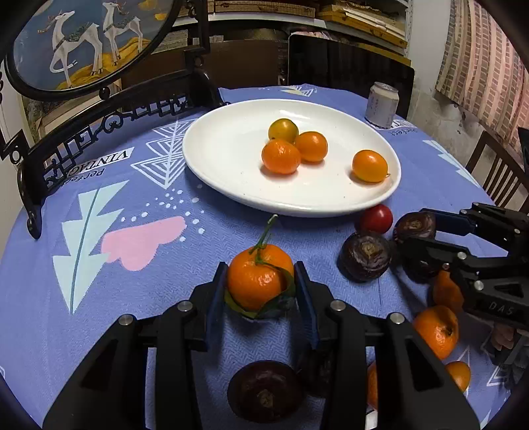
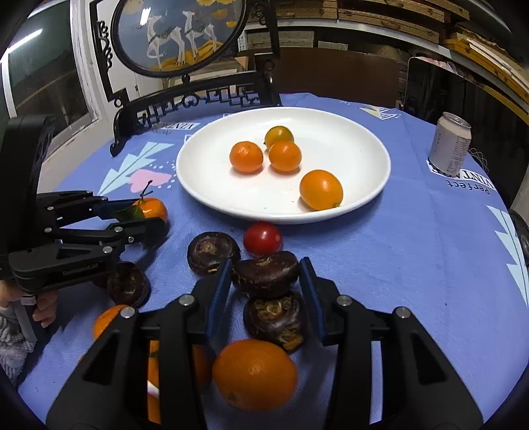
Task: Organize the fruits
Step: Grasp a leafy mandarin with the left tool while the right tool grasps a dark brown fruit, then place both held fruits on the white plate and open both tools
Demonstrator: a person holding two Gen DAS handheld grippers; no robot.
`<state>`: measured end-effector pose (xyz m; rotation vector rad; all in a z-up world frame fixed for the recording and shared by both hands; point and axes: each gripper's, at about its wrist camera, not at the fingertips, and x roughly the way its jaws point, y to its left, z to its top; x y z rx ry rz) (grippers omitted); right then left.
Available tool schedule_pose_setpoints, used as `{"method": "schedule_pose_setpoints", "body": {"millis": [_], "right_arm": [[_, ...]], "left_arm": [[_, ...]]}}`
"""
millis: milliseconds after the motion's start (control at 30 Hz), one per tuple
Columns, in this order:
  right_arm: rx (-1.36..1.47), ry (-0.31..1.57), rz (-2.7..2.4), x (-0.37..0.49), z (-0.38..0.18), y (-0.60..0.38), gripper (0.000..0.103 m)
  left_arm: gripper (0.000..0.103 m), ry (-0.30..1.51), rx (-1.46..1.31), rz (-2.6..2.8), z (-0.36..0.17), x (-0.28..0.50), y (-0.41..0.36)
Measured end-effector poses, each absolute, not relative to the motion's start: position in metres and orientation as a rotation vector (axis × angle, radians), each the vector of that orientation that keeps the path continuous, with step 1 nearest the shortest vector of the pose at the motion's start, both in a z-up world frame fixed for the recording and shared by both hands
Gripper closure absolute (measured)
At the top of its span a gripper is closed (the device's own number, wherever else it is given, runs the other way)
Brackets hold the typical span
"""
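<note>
Left tool [image 1: 261,284] grips a mandarin [image 1: 258,281]; right tool [image 2: 266,278] grips a chestnut [image 2: 266,273]; plate [image 2: 205,172] at 12 o'clock.

I worked in a home dining room: cloth-covered surface [image 1: 139,330], wooden chair [image 1: 496,178], ornamental deer screen [image 2: 180,33], stacked shelves [image 2: 396,20].

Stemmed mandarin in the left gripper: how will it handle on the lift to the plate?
The stemmed mandarin looks round and glossy, so it may slip or roll once released on the white plate. Its skin probably gives under the left gripper. The thin stem likely bends.
</note>
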<state>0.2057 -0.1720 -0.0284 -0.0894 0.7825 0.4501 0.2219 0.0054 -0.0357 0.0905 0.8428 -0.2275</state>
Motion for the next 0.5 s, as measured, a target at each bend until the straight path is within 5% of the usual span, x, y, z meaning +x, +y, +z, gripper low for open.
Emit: {"method": "schedule_pose_setpoints", "body": {"millis": [500], "right_arm": [[0.043,0.688,0.451,0.229,0.021,-0.187,0.060]], "left_arm": [[0.062,0.757,0.032,-0.210,0.017,0.260,-0.004]]}}
